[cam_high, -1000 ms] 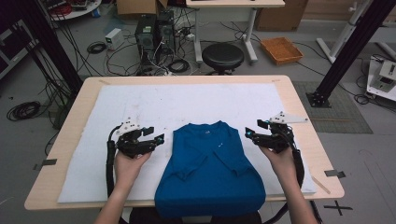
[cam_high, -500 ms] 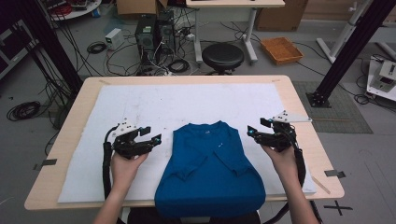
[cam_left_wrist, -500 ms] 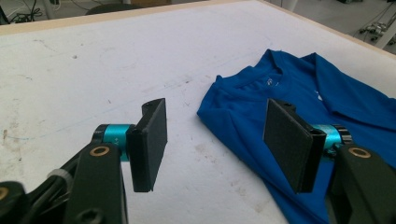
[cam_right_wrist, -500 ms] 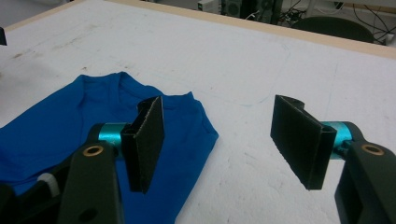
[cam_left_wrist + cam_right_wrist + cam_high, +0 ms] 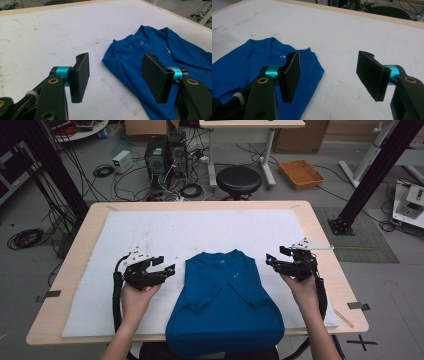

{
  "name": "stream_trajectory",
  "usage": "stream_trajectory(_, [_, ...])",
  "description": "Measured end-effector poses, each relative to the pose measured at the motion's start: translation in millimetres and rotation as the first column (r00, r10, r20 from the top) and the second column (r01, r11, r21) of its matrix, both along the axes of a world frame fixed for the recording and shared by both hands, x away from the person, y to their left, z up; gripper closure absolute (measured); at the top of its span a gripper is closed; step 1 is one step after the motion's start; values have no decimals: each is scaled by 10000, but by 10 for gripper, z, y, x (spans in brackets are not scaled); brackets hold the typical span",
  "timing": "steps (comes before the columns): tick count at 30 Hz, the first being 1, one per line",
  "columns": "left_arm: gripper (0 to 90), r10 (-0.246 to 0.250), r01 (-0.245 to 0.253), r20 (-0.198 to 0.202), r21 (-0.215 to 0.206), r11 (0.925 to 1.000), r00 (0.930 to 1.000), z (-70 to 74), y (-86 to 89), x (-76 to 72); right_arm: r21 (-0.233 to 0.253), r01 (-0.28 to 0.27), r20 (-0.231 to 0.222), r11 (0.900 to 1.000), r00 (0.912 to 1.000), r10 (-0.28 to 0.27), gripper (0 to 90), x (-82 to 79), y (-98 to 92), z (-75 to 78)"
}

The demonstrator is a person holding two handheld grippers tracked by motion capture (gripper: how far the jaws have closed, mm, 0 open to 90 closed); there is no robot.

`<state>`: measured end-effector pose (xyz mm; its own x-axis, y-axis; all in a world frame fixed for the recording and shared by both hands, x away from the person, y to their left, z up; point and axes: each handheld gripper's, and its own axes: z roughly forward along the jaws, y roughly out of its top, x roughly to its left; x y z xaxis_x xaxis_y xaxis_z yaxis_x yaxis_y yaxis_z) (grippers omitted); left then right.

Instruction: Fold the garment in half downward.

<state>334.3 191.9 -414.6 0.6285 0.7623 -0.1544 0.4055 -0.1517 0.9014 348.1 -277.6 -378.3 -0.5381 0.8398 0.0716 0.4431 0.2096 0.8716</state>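
With both claws gaping empty, the folded blue cotton T-shirt (image 5: 225,305) lies between my left claw (image 5: 169,268) and right claw (image 5: 270,260), its long axis running collar-to-hem toward me.

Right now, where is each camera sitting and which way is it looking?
High view: above the person's side, looking forward and down at the table; both forearms, left gripper and right gripper show.
Left gripper view: rides the left gripper, looking along its open jaws at the white mat.
Right gripper view: rides the right gripper, jaws open, facing the far table edge.
Shared: all see the blue shirt, sleeves folded in.
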Motion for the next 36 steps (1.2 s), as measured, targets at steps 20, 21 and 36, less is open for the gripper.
stream_trajectory(20, [674,-73,439,-2143,1669,9850,9767,-307,-656,287,-855,-130,-2312,9963,9729,-72,646,395,261,-595])
stream_trajectory(21, [686,-60,436,-2149,1704,9844,9766,-325,-664,294,-855,-293,-2361,9959,9717,84,650,401,287,-614])
stream_trajectory(36, [804,131,210,-1898,1764,9841,9817,-334,-649,294,-1134,-678,-2393,9912,9702,390,859,366,424,-619])
